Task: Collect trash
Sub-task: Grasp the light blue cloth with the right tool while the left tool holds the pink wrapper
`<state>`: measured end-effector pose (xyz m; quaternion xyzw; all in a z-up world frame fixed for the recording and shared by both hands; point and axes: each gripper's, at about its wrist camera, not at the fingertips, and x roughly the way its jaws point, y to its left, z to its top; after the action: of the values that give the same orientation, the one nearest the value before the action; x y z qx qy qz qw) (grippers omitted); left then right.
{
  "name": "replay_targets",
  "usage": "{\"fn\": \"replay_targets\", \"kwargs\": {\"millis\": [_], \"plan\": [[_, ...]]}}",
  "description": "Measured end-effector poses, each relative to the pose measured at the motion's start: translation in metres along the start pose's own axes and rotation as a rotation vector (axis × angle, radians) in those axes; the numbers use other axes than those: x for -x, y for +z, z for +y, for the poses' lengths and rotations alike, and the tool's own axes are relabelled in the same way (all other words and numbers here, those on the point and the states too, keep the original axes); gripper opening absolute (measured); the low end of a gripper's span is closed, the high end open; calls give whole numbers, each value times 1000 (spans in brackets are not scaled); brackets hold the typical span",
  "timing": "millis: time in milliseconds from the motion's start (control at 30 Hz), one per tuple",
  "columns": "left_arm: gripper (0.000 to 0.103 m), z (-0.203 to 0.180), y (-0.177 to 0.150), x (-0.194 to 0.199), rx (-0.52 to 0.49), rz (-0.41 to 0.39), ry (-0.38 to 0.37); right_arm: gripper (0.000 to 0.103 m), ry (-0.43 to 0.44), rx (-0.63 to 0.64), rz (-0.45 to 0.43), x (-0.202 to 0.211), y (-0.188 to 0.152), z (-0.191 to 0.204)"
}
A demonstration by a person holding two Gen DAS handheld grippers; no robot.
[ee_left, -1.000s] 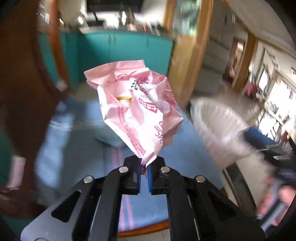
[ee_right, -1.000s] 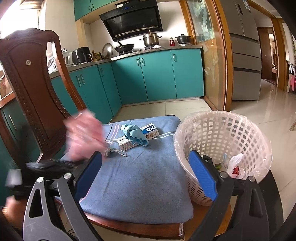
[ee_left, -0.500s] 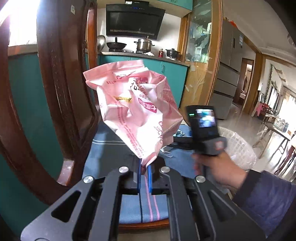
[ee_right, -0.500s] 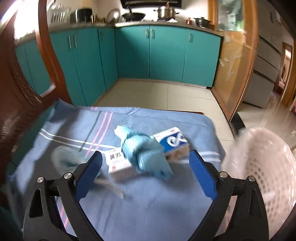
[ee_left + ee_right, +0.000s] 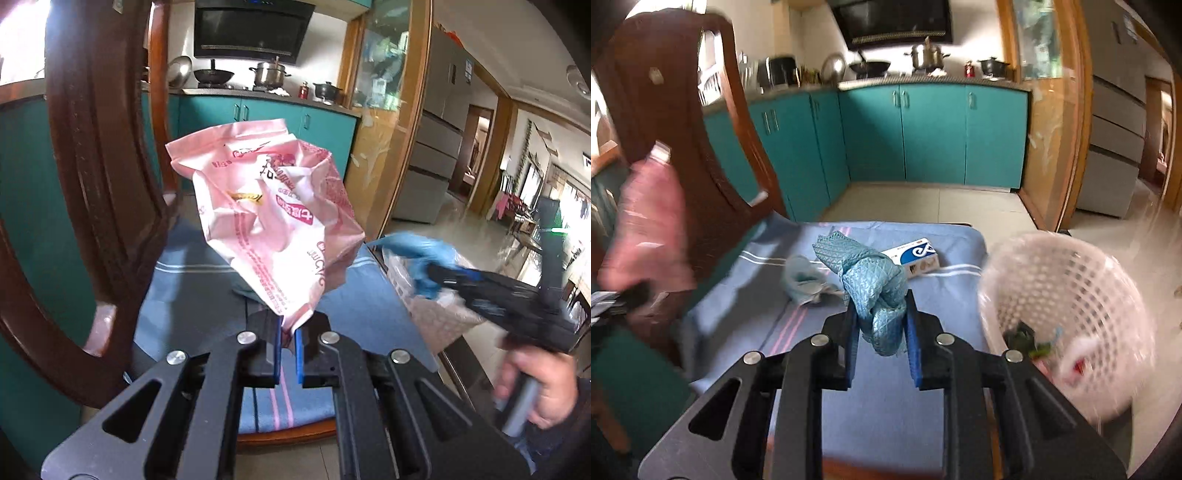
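Observation:
My left gripper (image 5: 289, 325) is shut on the bottom corner of a crumpled pink wrapper bag (image 5: 273, 221), which stands up above the blue seat cushion (image 5: 192, 295). In the right wrist view that bag (image 5: 650, 229) is a blur at the left. My right gripper (image 5: 881, 314) has its jaws closing, and the pads press on a knotted teal mesh cloth (image 5: 875, 280) between them. Seen from the left wrist, this cloth (image 5: 417, 247) hangs off the seat, by the white basket (image 5: 432, 310).
A blue-and-white box (image 5: 916, 254) and a crumpled pale-blue scrap (image 5: 801, 277) lie on the cushion (image 5: 886, 406). The white lattice basket (image 5: 1071, 280) with some trash stands at the right. The dark wooden chair back (image 5: 676, 129) rises on the left; a hand (image 5: 543, 387) grips the right tool.
The right gripper went from wide open over the cloth to closed on it, and lifted it off the box toward the basket. The left gripper kept hold of the pink bag.

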<state>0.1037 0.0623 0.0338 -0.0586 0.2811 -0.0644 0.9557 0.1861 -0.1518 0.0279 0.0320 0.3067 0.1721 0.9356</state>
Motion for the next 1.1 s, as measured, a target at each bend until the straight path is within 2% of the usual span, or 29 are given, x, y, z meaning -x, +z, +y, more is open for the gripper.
{"fn": "replay_targets", "kwargs": {"millis": [167, 300, 533, 1100], "plan": [[6, -9, -7, -8, 12, 39, -13, 23, 28, -63, -11, 22, -25, -15], [7, -15, -15, -14, 8, 61, 5, 23, 25, -20, -48, 25, -25, -13], [7, -26, -19, -23, -8, 83, 17, 23, 49, -29, -46, 23, -26, -15], [7, -26, -17, -26, -15, 94, 28, 23, 59, -15, -35, 18, -24, -12]]}}
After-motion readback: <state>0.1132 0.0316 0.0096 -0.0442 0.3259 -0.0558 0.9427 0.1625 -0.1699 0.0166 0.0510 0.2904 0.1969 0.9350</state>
